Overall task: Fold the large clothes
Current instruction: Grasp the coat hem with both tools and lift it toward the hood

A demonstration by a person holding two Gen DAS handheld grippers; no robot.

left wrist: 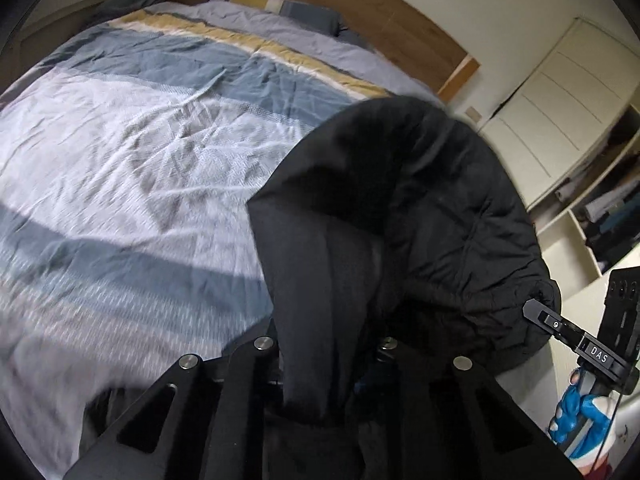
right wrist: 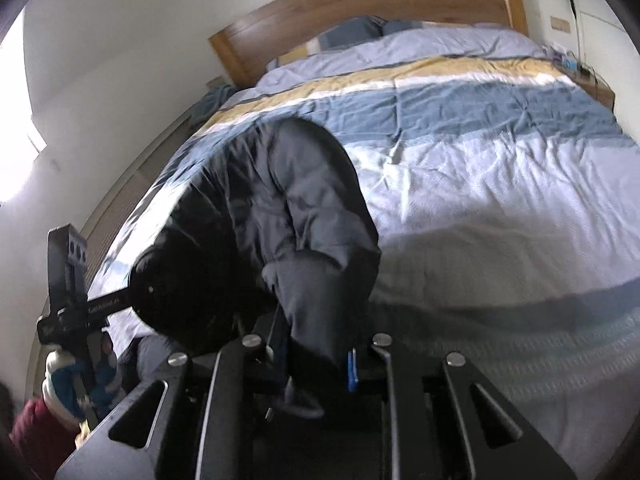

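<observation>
Jacket (left wrist: 420,208) | both hand-held grippers apparently clamp it | wardrobe (left wrist: 568,120) only left view

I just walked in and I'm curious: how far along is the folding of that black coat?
Early, it seems. Done: both grippers have hold of the black puffer jacket; the left gripper and right gripper each pinch fabric. In hand: the jacket hangs bunched above the striped duvet. Left: spreading it flat and making any fold; none shows yet.
</observation>
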